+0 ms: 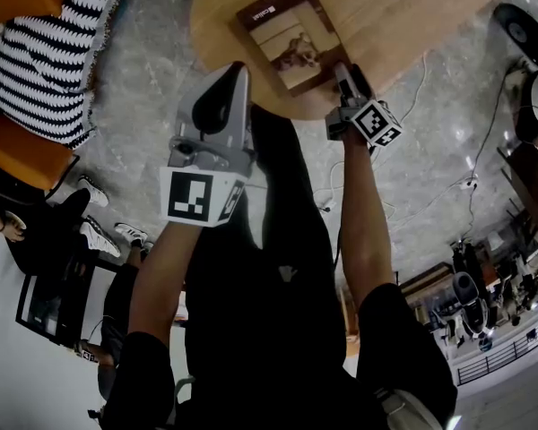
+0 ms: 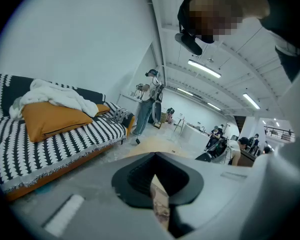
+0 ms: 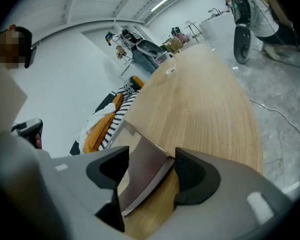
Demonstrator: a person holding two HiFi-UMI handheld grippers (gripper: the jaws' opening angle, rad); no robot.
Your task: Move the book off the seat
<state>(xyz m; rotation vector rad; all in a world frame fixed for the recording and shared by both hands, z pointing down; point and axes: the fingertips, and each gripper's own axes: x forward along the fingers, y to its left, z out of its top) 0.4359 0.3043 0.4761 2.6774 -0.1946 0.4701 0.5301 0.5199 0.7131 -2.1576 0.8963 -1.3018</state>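
Observation:
A brown book (image 1: 290,43) with a photo on its cover lies flat at the near edge of the round wooden table (image 1: 394,12). My right gripper (image 1: 345,72) is at the book's near right corner. In the right gripper view the book (image 3: 140,179) sits between the spread jaws of the right gripper (image 3: 151,156), with a gap on the left side, on the table (image 3: 205,99). My left gripper (image 1: 236,70) hovers just left of the book's near corner. Its jaws are together in the left gripper view (image 2: 157,159), with a sliver of the book (image 2: 161,206) showing through the slit.
A black-and-white striped sofa (image 1: 54,52) with orange cushions (image 2: 55,119) and a white blanket stands to the left. White cables (image 1: 448,186) run over the marble floor right of the table. A person's shoes (image 1: 99,236) are at the left; other people stand farther back.

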